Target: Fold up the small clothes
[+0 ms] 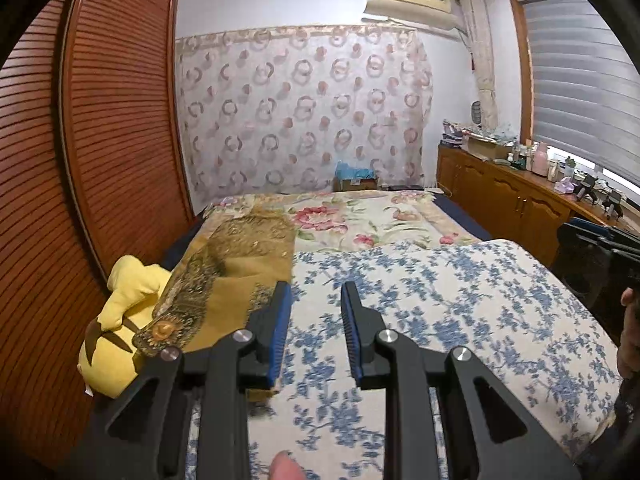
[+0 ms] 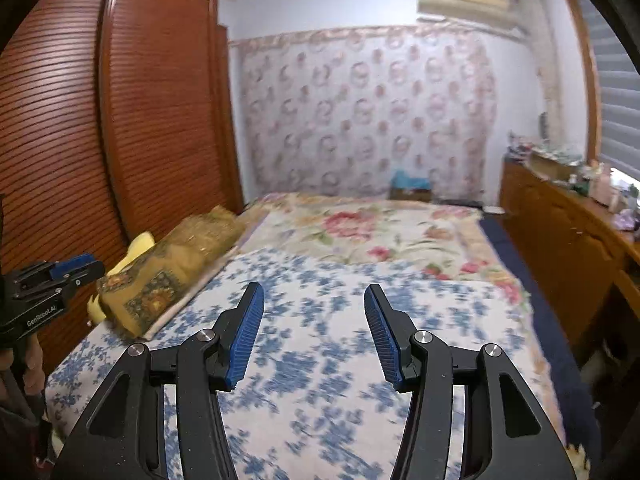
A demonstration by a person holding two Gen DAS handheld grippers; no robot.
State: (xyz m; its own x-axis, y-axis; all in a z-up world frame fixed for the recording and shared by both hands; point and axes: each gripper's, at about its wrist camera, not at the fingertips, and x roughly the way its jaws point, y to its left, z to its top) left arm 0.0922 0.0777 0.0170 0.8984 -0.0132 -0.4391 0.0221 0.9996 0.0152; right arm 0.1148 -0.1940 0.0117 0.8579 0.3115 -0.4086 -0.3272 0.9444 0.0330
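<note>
No small garment that I can pick out in either view; only cloth candidate is the mustard patterned fabric (image 1: 224, 276) bunched at the bed's left edge, lying over a yellow plush toy (image 1: 120, 320) beside the wardrobe (image 1: 100, 120); can't tell if it's clothing or a pillow cover; my left gripper (image 1: 316, 300) has jaws parted, nothing between them, hovering over the blue floral bedspread (image 1: 460, 300) just right of that fabric; my right gripper (image 2: 314, 304) open wider, also empty, above the same spread; I judge folding not started: nothing laid flat, nothing grasped; everything still to do.
</note>
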